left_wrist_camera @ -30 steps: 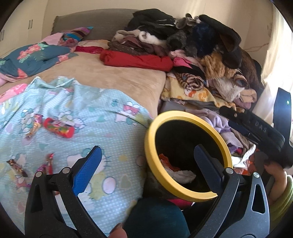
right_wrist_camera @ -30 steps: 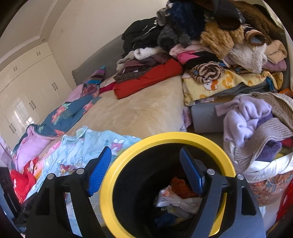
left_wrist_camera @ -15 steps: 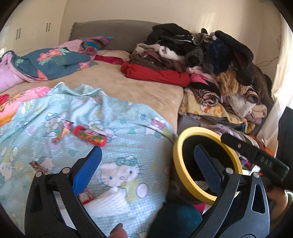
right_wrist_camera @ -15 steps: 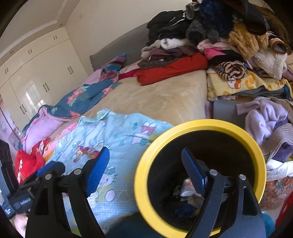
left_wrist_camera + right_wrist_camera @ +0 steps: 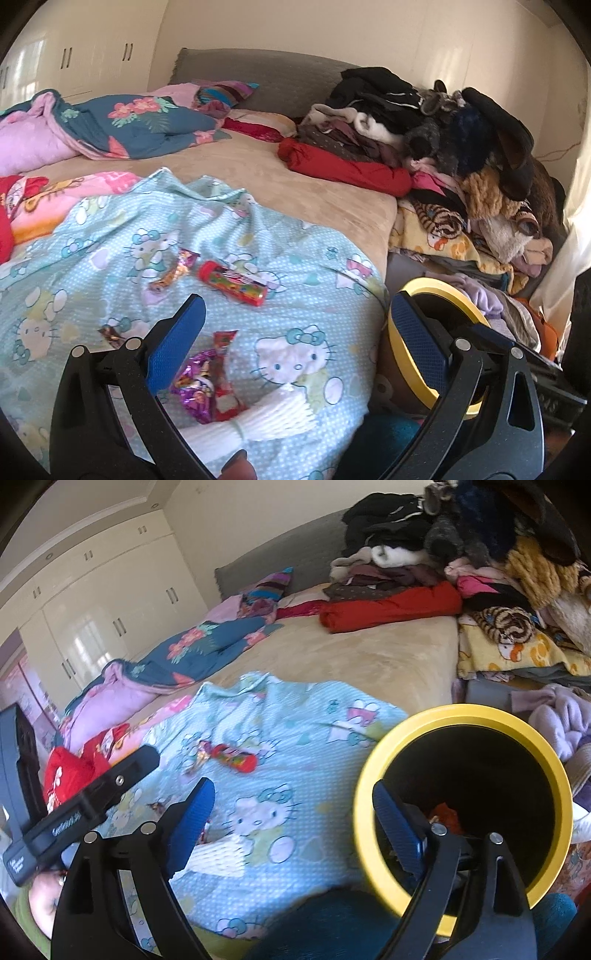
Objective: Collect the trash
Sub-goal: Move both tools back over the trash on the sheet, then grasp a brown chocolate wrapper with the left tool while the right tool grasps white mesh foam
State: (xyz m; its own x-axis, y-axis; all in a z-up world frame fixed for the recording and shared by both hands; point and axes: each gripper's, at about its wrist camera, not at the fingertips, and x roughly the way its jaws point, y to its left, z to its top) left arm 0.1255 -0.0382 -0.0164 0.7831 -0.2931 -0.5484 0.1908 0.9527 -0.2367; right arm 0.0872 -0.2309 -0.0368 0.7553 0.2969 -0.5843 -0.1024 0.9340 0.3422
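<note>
Hovering with fingers spread, left gripper (image 5: 291, 339) and right gripper (image 5: 291, 816) face Hello Kitty blanket (image 5: 295, 258).

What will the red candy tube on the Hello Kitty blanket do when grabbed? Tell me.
The red candy tube is round, so it may roll if nudged. It looks rigid and probably light. Its glossy wrap could slip between the jaws; the soft blanket may damp rolling.

Both tongs, left (image 5: 295, 347) and right (image 5: 295, 823), share one build: black plastic arms with triangular cut-outs, silver rivets, and textured blue pads (image 5: 173, 347). A green sleeve cuff (image 5: 31, 919) borders bare skin.
</note>
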